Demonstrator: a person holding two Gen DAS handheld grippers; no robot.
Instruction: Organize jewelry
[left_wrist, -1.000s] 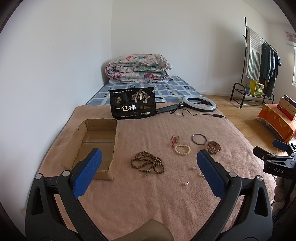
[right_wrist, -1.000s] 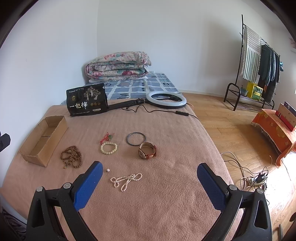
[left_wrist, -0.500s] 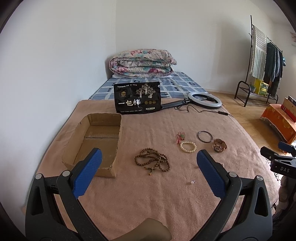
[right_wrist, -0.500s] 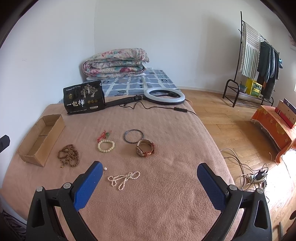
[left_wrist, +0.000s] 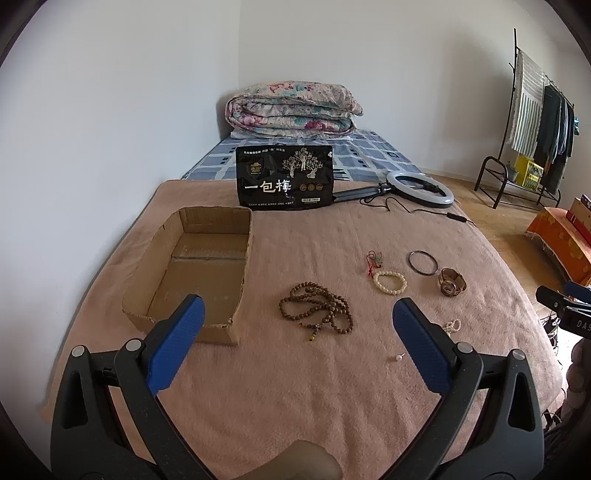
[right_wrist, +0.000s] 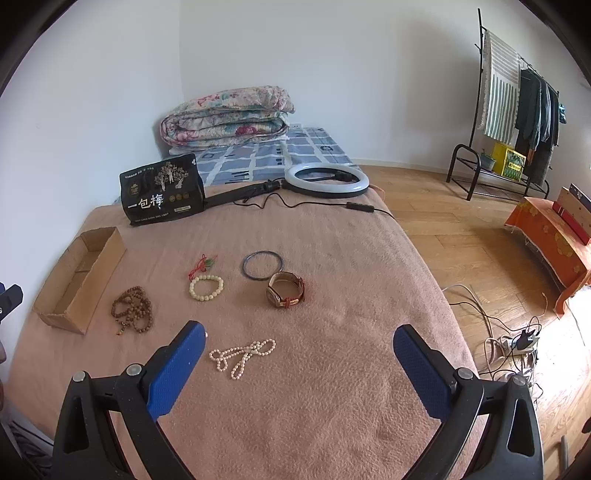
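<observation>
While both the left gripper (left_wrist: 298, 317) and right gripper (right_wrist: 298, 343) hang spread wide, jewelry lies beside the cardboard box (left_wrist: 162, 258).

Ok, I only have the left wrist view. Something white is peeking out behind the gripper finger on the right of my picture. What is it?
Observer: A pearl necklace, lying in loose loops on the blanket, with nothing touching it.
Operator: Is the right gripper carrying anything?
Observer: No. The right gripper is open and empty, with the necklace just inside its left finger.
Operator: Anything beside the bed on that side?
Observer: Cables and a power strip on the wooden floor.
</observation>
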